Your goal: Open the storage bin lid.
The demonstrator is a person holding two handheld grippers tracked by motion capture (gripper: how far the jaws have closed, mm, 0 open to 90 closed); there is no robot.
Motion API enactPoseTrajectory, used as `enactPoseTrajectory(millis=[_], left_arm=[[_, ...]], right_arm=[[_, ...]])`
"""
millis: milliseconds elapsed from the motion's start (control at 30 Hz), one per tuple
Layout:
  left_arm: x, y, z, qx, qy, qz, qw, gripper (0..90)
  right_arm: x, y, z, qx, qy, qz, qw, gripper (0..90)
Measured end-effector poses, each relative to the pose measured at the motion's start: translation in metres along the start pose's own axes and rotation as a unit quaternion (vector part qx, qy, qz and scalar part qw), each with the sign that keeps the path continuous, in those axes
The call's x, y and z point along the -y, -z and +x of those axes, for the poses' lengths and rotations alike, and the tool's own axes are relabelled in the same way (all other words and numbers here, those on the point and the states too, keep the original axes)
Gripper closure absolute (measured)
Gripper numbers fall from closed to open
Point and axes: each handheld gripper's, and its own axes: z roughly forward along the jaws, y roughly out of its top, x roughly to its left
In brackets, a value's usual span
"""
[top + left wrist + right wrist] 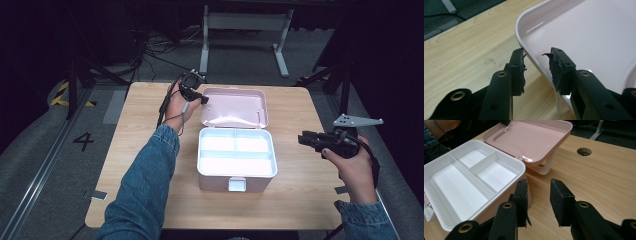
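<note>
A pink box [237, 181] stands in the middle of the wooden table with a white divided tray [236, 151] in it. Its pink lid [235, 107] lies swung back behind it. My left gripper [204, 99] is at the lid's far left corner. In the left gripper view the lid's rim [529, 53] runs between the jaws of this gripper [537, 67], and a gap shows on each side of it. My right gripper [301, 138] is held open to the right of the box, with nothing between its pads [539, 195]. The tray [474, 177] and lid [531, 137] lie ahead of it.
The table [300, 195] has bare wood around the box and a round cable hole [584, 151] near its far edge. A white latch [237, 184] sticks out at the box's front. A desk frame [245, 30] stands on the floor behind the table.
</note>
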Motion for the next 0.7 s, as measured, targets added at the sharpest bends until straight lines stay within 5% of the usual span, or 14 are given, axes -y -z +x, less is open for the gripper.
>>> enactPoseTrajectory(millis=[200,333,433,700], left_arm=[[0.002,-0.004,-0.001,-0.003,0.002,0.012,0.9999,63.5],[0.003,-0.005,-0.001,0.017,0.012,-0.004,0.9998,58.4],[0.003,-0.003,-0.003,0.008,0.008,-0.011,0.9999,53.2],[0.004,0.033,-0.017,0.022,-0.020,-0.049,0.9984,48.1]], right_arm=[[0.000,-0.001,0.000,0.000,0.000,0.001,1.0000,68.4],[0.000,-0.001,0.000,0.000,-0.001,0.002,1.0000,68.2],[0.000,-0.001,0.001,0.000,-0.002,0.002,1.0000,68.1],[0.001,-0.003,0.001,-0.002,0.000,0.004,1.0000,67.5]])
